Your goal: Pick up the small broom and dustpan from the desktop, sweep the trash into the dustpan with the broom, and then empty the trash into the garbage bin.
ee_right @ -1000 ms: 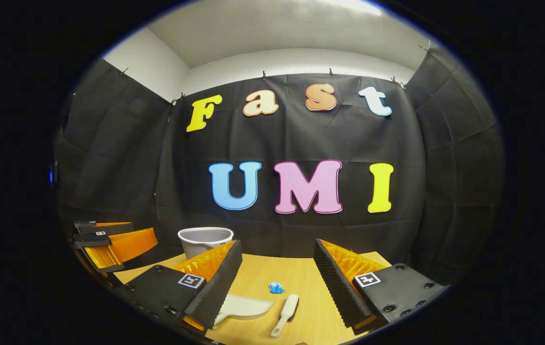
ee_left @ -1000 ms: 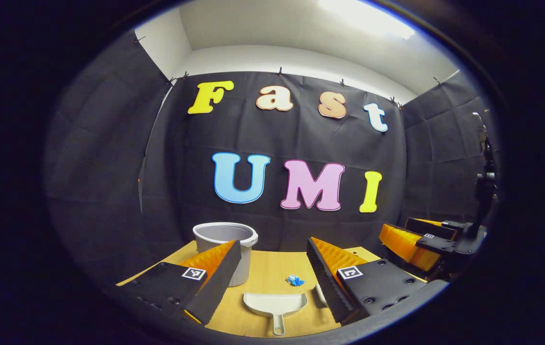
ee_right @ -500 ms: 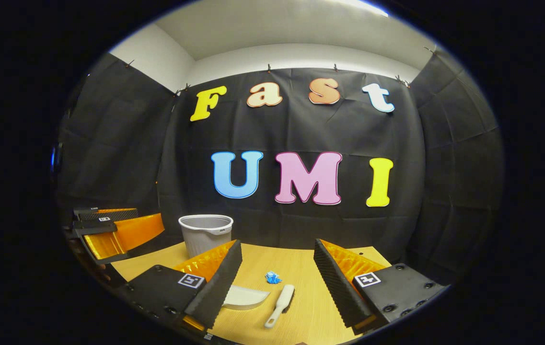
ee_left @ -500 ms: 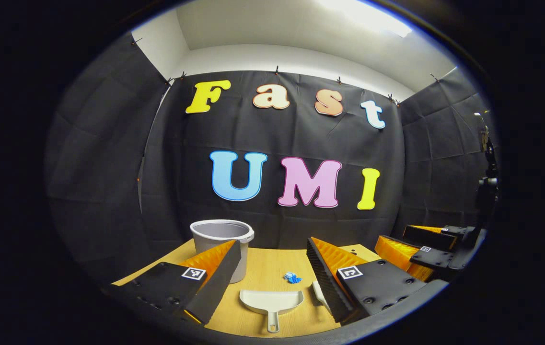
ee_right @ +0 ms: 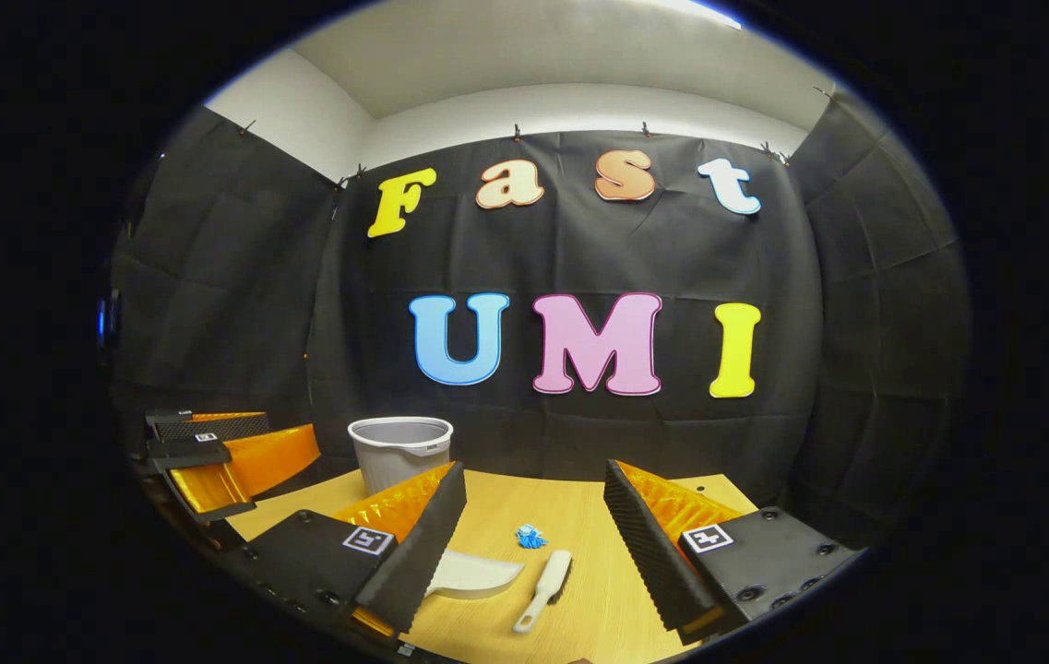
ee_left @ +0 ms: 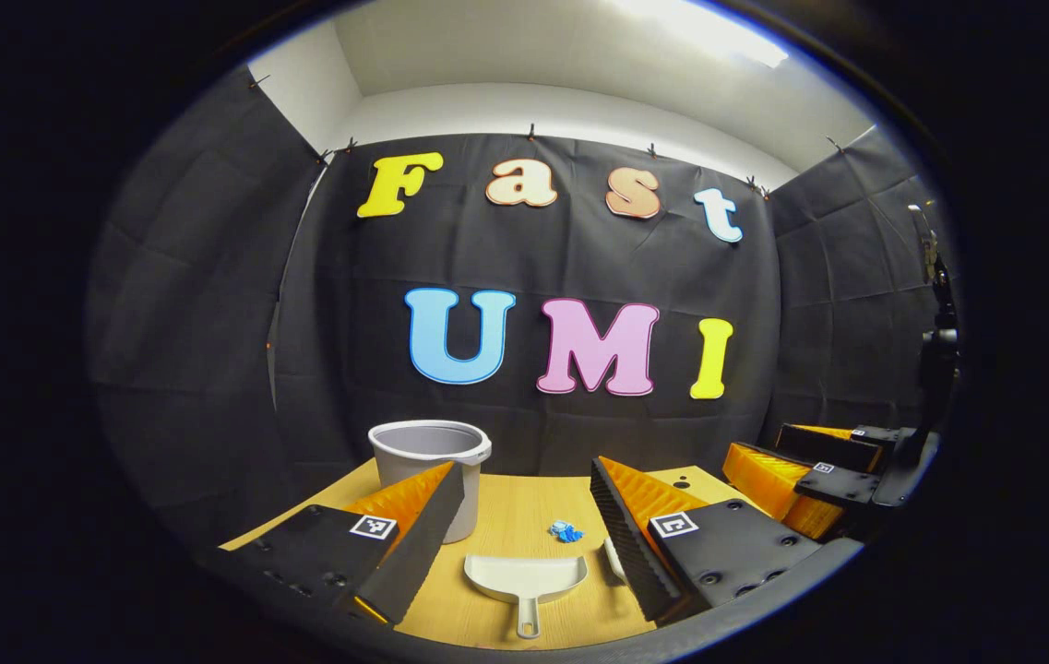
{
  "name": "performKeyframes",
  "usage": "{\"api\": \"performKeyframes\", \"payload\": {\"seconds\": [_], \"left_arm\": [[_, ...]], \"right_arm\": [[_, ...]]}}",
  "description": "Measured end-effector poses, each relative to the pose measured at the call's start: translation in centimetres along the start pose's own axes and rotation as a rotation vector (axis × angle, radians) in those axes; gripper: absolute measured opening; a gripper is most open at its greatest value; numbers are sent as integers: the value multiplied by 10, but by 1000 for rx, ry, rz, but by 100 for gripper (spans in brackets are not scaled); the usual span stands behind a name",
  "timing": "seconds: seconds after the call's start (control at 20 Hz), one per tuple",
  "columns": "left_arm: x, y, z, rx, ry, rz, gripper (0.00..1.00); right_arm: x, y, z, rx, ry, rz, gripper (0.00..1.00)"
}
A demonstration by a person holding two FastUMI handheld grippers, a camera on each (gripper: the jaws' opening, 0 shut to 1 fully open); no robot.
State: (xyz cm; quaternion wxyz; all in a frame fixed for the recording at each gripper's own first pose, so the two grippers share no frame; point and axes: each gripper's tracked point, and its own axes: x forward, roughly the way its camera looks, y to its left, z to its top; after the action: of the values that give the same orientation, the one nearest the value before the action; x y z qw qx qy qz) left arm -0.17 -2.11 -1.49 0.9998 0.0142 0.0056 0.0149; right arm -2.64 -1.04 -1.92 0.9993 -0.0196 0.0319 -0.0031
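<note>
Lying flat on the wooden desktop (ee_left: 506,516), the white dustpan (ee_left: 525,579) points its open mouth toward the back wall and its short handle toward the camera in the left gripper view, so its long axis runs front to back. The left gripper (ee_left: 524,516) hovers above it with its fingers spread wide and nothing between them; the pan sits in the gap between the two fingers, lower in the frame, not touched by either. The small broom (ee_right: 542,590) is a white brush lying at a slant in the right gripper view, handle end nearer the camera and to the left, bristle end farther and to the right. The right gripper (ee_right: 533,516) is also spread apart and empty, with the broom in the gap between its fingers and clear of both. In the left gripper view only a sliver of the broom shows beside the right-hand finger, the rest hidden behind it. In the right gripper view the dustpan (ee_right: 473,574) is half covered by the left-hand finger. A crumpled blue scrap of trash (ee_left: 566,531) lies just beyond the pan's mouth and near the broom's far end. The grey garbage bin (ee_left: 432,466) stands upright at the back left of the desktop, its lower part hidden behind a finger.
</note>
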Motion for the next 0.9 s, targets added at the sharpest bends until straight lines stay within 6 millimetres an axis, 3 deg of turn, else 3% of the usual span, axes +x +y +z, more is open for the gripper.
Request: {"api": "performKeyframes", "payload": {"seconds": [0.45,0.7,0.9], "left_arm": [[8,-3,-25,4,102,-44,82],[31,-13,-64,-58,249,-86,83],[62,-11,-111,-70,420,-98,82]], "right_arm": [[-7,-10,16,-33,-32,-18,97],[1,-24,20,-58,-43,-35,97],[28,-32,9,-58,-18,-43,97]]}}
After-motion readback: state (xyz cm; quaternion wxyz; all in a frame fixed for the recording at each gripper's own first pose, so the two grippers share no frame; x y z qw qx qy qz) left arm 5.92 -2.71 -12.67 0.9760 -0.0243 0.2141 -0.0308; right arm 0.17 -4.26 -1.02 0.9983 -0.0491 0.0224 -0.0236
